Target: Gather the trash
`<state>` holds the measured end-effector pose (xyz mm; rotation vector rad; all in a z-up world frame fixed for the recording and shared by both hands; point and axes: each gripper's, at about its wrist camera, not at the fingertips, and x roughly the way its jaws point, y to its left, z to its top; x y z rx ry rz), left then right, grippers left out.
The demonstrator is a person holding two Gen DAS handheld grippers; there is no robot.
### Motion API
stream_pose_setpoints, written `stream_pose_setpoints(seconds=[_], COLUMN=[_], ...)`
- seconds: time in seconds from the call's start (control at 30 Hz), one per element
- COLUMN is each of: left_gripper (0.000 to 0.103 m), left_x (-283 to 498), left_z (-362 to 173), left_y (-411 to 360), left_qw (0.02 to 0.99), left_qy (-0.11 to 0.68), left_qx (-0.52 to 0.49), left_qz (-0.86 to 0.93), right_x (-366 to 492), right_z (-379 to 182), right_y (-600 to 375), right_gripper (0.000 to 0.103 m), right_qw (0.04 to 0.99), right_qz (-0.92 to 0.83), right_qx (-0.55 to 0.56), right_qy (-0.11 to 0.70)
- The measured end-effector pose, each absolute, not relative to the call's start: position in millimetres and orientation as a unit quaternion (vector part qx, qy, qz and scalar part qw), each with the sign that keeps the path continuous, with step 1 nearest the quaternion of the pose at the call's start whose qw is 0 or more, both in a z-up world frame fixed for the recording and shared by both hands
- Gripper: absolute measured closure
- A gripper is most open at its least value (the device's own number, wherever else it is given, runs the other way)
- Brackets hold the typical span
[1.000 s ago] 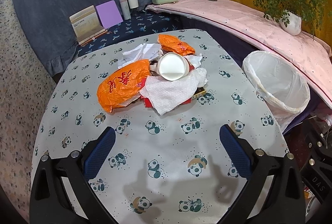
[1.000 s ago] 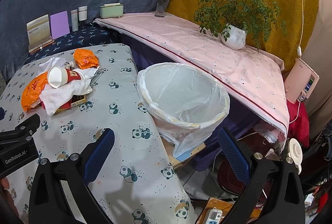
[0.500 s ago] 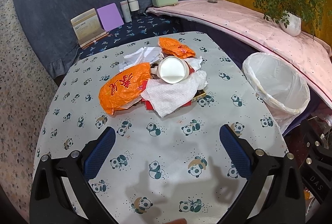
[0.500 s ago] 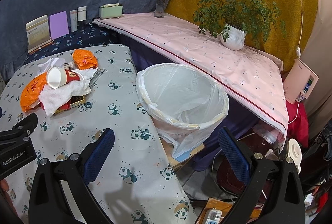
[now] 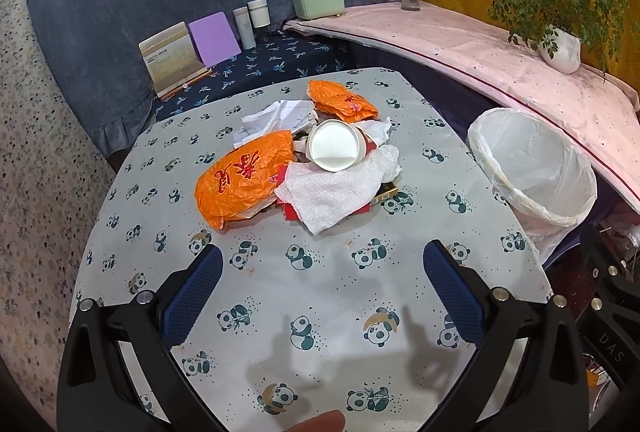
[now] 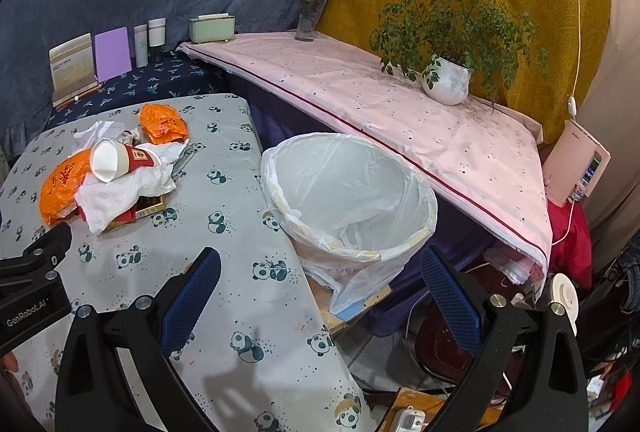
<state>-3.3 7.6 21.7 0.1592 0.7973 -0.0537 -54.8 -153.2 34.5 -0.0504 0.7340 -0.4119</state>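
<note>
The trash pile, crinkled orange bags, quilted paper towel and a tipped paper cup, sits mid-table and now appears farther from your left gripper. Both grippers, including the right gripper, stay spread and empty beside the plastic-lined bin.

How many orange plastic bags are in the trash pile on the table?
2: a large orange bag at the pile's left front, and a smaller orange bag at its far side behind the cup. Others may be buried underneath.
</note>
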Motion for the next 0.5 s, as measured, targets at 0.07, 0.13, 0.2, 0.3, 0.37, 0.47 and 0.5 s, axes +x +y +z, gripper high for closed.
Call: stream_pose_setpoints(seconds=[0.07, 0.13, 0.2, 0.3, 0.37, 0.47, 0.5], left_gripper=[0.007, 0.007, 0.007, 0.007, 0.007, 0.007, 0.007], left_x=[-3, -2, -1, 0, 2, 5, 6], left_z=[23, 23, 24, 26, 28, 33, 34], left_y=[8, 8, 8, 8, 6, 5, 5], left_qw=[0.919, 0.918, 0.918, 0.918, 0.919, 0.919, 0.919], left_qy=[0.387, 0.387, 0.388, 0.388, 0.386, 0.384, 0.383], left_qx=[0.077, 0.076, 0.076, 0.076, 0.078, 0.079, 0.078], left_qz=[-0.025, -0.026, -0.026, -0.029, -0.032, -0.038, -0.040], right_x=[-55, -53, -52, -50, -49, -45, -42], right_z=[35, 35, 36, 39, 42, 46, 48], right_y=[-153, -152, -152, -152, -152, -151, -150], right_gripper=[0.007, 0.007, 0.007, 0.007, 0.007, 0.007, 0.007], right_qw=[0.913, 0.913, 0.914, 0.914, 0.915, 0.917, 0.918], right_qz=[-0.200, -0.200, -0.200, -0.200, -0.199, -0.197, -0.197], right_qx=[-0.025, -0.027, -0.029, -0.026, -0.024, -0.022, -0.023], right_qy=[0.355, 0.354, 0.353, 0.352, 0.349, 0.345, 0.343])
